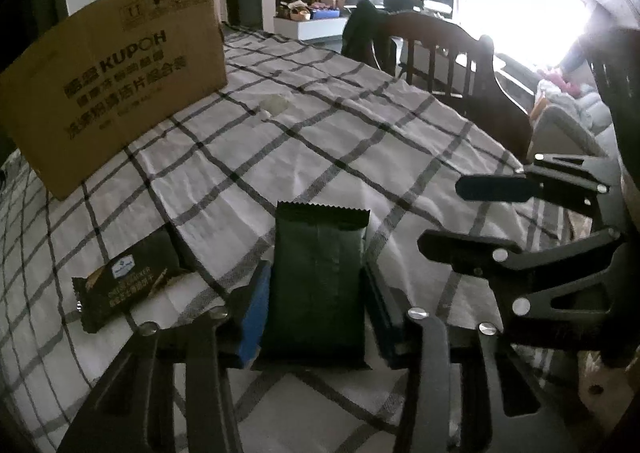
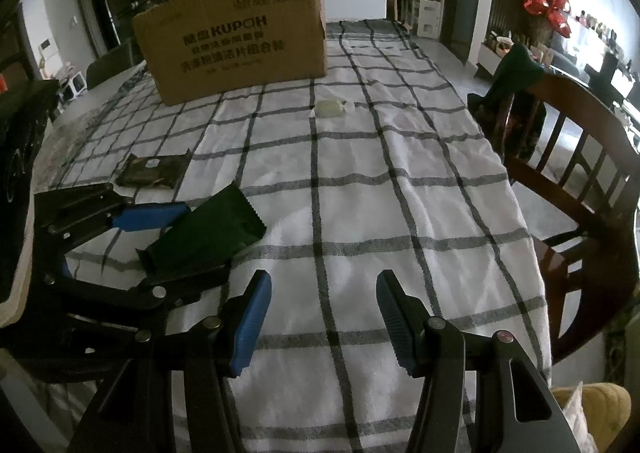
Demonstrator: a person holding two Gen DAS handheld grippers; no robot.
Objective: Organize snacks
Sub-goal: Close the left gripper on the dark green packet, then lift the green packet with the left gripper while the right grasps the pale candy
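Note:
My left gripper (image 1: 316,285) is shut on a dark green snack packet (image 1: 318,281), its blue pads against both sides. In the right wrist view the same packet (image 2: 212,231) sticks out of the left gripper (image 2: 172,241) just above the checked tablecloth (image 2: 352,181). A dark brown cracker packet (image 1: 124,285) lies on the cloth to the left; it also shows in the right wrist view (image 2: 154,171). A small pale wrapped snack (image 2: 330,109) lies mid-table. My right gripper (image 2: 324,309) is open and empty over the cloth; it appears in the left wrist view (image 1: 456,213).
A brown cardboard box (image 2: 236,53) printed KUPOH stands at the far left of the table. A dark wooden chair (image 2: 560,157) with a dark green cloth (image 2: 512,69) on it stands along the right edge. The table's right edge drops off by the chair.

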